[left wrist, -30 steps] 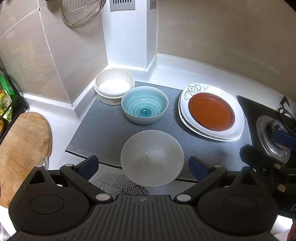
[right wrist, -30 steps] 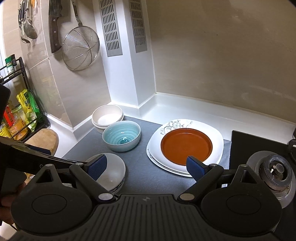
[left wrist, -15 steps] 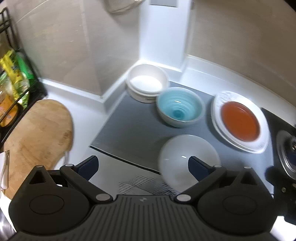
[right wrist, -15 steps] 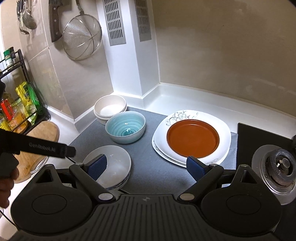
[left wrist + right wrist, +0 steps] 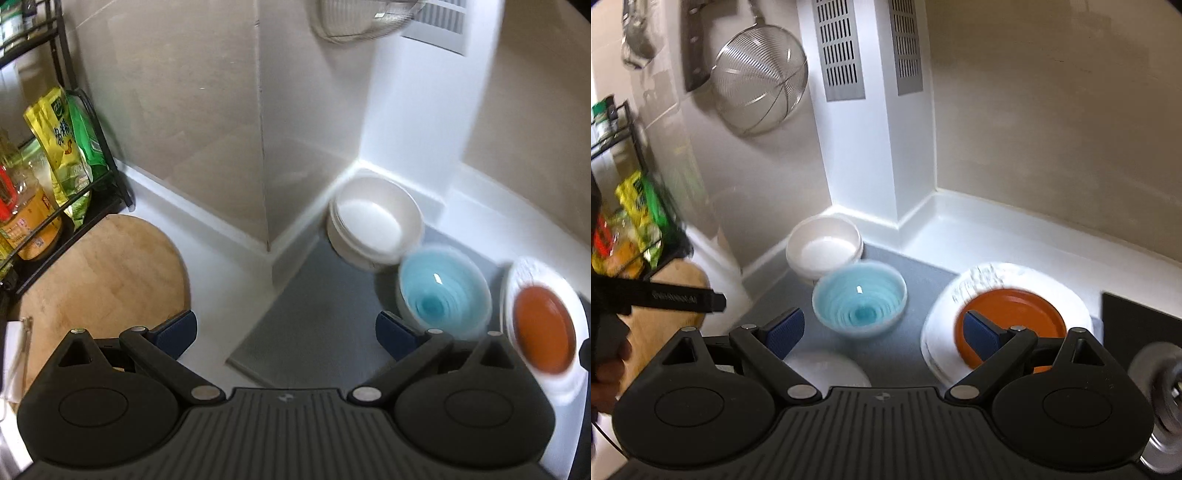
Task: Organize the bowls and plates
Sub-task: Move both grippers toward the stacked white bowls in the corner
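Note:
A white bowl [image 5: 375,225] stands in the counter corner; it also shows in the right wrist view [image 5: 823,245]. A blue bowl [image 5: 443,291] [image 5: 860,299] sits next to it on the grey mat [image 5: 314,332]. An orange plate [image 5: 545,330] [image 5: 1012,321] lies on a white plate [image 5: 1067,291]. A frosted white bowl [image 5: 827,369] sits at the mat's front, half hidden by my right gripper [image 5: 882,332], which is open and empty above the mat. My left gripper [image 5: 286,332] is open and empty, left of the bowls.
A round wooden board [image 5: 96,273] lies left on the white counter. A black rack [image 5: 44,177] holds packets and bottles. A wire strainer [image 5: 761,77] and a knife hang on the wall. A stove burner [image 5: 1160,373] is at the right.
My left gripper has swung left and back; the frosted bowl has left its view and the rack has come in. My right gripper has moved forward and lower over the mat.

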Demonstrator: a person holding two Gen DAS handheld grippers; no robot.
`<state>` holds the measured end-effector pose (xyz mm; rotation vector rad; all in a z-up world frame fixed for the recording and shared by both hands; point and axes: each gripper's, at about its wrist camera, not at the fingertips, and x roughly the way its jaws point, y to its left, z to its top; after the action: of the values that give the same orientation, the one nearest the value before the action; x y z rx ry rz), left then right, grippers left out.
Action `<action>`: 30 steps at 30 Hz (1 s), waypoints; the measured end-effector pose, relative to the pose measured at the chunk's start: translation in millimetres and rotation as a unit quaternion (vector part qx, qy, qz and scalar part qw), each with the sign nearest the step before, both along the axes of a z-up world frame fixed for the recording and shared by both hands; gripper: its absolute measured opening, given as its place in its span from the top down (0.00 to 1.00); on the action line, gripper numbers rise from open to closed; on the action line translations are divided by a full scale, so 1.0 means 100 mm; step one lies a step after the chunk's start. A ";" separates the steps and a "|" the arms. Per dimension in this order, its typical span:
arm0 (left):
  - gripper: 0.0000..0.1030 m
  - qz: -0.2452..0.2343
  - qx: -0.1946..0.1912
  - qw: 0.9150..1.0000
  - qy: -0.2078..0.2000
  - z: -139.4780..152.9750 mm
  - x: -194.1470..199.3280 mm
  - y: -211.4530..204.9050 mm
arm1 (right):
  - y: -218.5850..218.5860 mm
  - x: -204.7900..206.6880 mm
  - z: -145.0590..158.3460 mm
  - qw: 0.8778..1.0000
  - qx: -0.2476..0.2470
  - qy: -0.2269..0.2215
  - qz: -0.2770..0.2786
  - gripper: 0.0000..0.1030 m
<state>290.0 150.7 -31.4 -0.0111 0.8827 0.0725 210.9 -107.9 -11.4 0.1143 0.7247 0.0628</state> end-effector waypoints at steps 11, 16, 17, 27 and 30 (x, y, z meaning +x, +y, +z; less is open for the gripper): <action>0.00 0.056 -0.069 0.996 0.028 -0.37 0.99 -0.11 | -0.01 1.45 -0.31 1.000 0.011 0.024 -0.005 0.09; 0.00 0.091 -0.081 0.992 0.041 -0.57 1.22 -0.14 | -0.02 1.95 -0.62 0.997 0.018 0.067 -0.022 0.09; 0.00 0.092 -0.084 0.991 0.044 -0.61 1.26 -0.15 | -0.02 2.02 -0.68 0.997 0.017 0.071 -0.022 0.09; 0.00 0.118 -0.071 0.990 0.035 -0.62 1.32 -0.26 | 0.03 2.41 -1.06 0.994 0.038 0.099 -0.021 0.11; 0.00 0.137 -0.116 0.982 0.055 -0.62 1.23 -0.22 | -0.06 2.37 -1.03 0.995 0.036 0.090 -0.032 0.11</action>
<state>413.0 128.3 -93.2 -0.3497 0.9925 0.2299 447.7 -113.8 -114.6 0.2131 0.8988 0.0171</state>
